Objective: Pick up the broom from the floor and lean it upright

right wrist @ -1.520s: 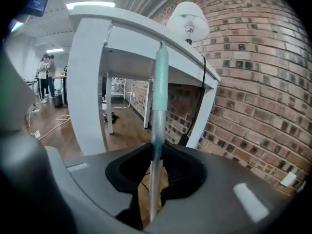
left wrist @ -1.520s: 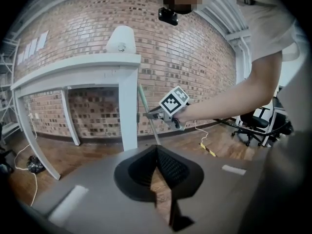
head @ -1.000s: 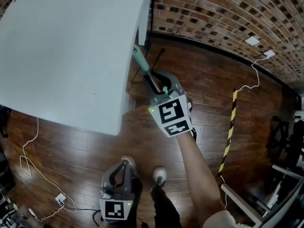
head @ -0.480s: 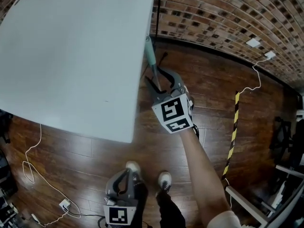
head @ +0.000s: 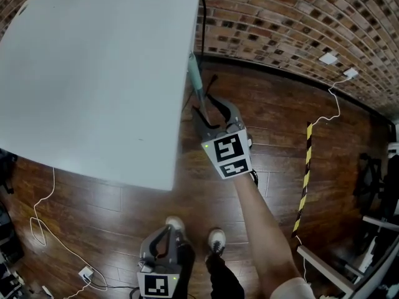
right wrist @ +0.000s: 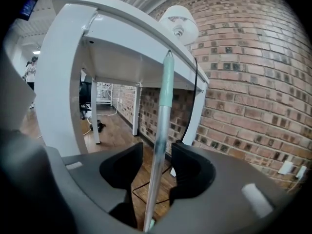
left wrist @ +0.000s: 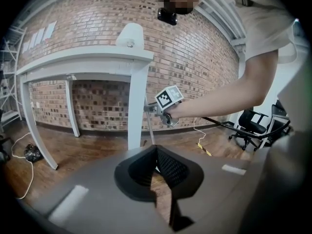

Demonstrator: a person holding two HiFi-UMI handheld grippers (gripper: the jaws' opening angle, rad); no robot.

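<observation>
Your right gripper point(right wrist: 157, 156): fingers point(right wrist: 192, 167) apart, gripping nothing. Between them: upright pale-green-and-grey broom handle point(right wrist: 163, 106), its top at the white counter point(right wrist: 126, 38) edge. Your left gripper point(left wrist: 156, 155): fingers together, empty.

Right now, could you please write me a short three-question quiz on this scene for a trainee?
1. True or false: the broom handle stands upright at the edge of the white table.
2. Multiple choice: the jaws of the right tool are A) clamped on the handle, B) apart with the handle between them, C) apart with nothing between them.
3. Short answer: what does the left tool hold?

Key: 1 true. 2 B. 3 nothing; its jaws are together and empty.
</observation>
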